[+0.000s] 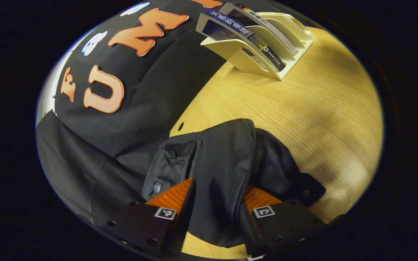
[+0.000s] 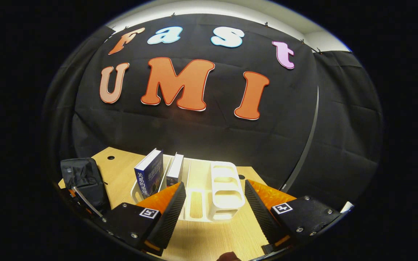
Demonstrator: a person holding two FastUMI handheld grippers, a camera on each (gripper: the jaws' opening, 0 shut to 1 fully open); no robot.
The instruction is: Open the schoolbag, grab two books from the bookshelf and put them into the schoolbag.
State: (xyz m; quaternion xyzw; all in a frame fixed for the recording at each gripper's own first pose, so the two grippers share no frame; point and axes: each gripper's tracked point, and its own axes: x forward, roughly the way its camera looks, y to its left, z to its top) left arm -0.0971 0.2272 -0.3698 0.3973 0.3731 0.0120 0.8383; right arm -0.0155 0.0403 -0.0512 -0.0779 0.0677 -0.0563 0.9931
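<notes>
A black schoolbag lies on the wooden table, and my left gripper is shut on its upper fabric beside the zipper. The fabric fills the gap between the fingers. A cream bookshelf stands farther back with a blue book and a second book in its slots. In the right gripper view my right gripper hangs open just in front of the bookshelf. The blue book and the other book stand upright in its left slots. The schoolbag sits at far left.
The light wooden table has bare surface to the right of the bag and a small cable hole near the wall. The black cloth wall runs close behind the bookshelf. The shelf's right slots hold nothing.
</notes>
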